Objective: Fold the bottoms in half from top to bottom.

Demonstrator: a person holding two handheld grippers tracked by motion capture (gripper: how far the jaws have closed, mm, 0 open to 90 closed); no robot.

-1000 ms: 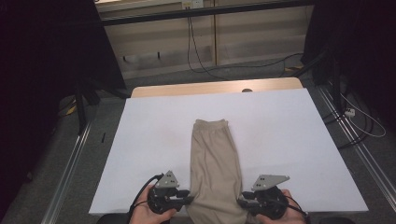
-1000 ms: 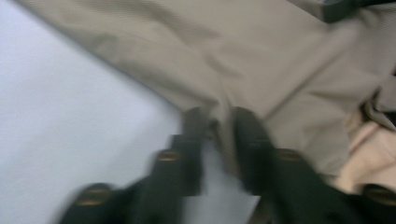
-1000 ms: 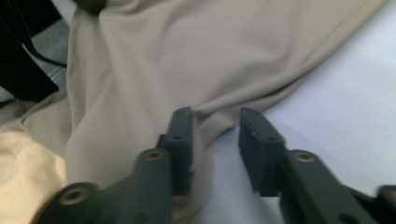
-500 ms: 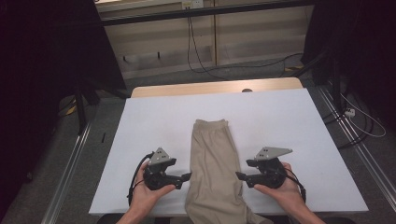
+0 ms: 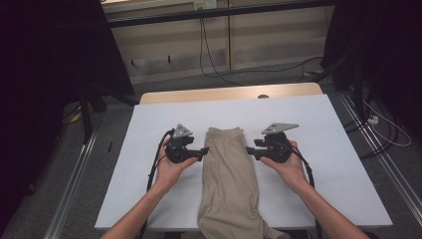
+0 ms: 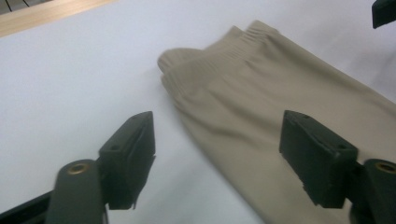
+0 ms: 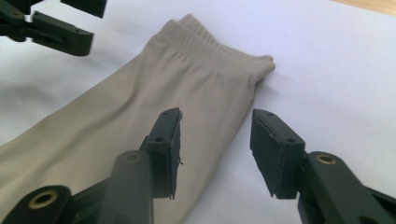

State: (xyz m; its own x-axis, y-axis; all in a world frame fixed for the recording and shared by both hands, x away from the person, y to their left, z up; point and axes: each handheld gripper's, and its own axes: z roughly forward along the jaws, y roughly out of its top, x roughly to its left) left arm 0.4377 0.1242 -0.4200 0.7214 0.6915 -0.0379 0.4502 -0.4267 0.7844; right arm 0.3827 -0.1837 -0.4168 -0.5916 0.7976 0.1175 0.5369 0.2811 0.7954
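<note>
A pair of beige trousers (image 5: 229, 174) lies folded lengthwise down the middle of the white table (image 5: 323, 119), elastic waistband (image 5: 225, 132) at the far end, legs hanging over the near edge. My left gripper (image 5: 205, 150) hovers at the trousers' left edge just below the waistband, jaws open around the cloth's edge (image 6: 219, 116). At the right edge, level with it, my right gripper (image 5: 249, 146) is open too, one jaw over the fabric (image 7: 187, 102), the other over bare table. Neither holds anything.
A wooden strip (image 5: 229, 93) borders the table's far edge. Beyond it are cables (image 5: 214, 55) on the floor and a wall panel. Metal rails (image 5: 74, 169) run along both sides of the table. White surface lies bare left and right of the trousers.
Both grippers have moved away from me, from the table's near edge up along the trousers' sides to just below the waistband. The trousers lie as before.
</note>
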